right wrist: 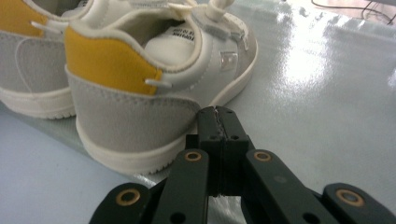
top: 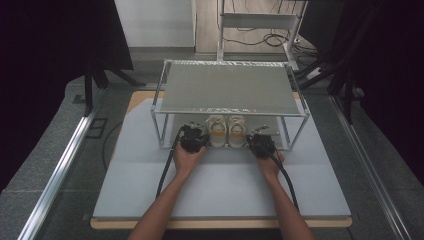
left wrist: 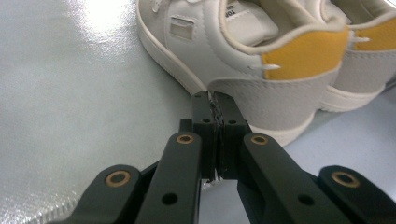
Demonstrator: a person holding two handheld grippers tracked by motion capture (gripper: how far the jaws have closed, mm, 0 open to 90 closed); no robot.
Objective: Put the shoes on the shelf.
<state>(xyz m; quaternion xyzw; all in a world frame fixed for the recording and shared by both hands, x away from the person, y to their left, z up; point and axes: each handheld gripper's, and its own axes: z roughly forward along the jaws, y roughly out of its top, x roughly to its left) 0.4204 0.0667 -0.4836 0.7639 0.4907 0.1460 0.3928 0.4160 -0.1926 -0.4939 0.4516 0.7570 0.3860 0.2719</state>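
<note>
Closed left hand-held gripper noses left shoe's yellow-tabbed heel

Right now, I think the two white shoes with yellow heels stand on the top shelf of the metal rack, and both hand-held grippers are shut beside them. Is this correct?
Not quite. The two white shoes stand on the bottom shelf of the metal rack, under its top shelf, as the high view shows. The rest holds: the left hand-held gripper and the right hand-held gripper are both shut beside them.

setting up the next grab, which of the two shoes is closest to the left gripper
The left shoe of the pair; the left gripper sits shut just outside its heel, while the right shoe lies beyond it.
</note>
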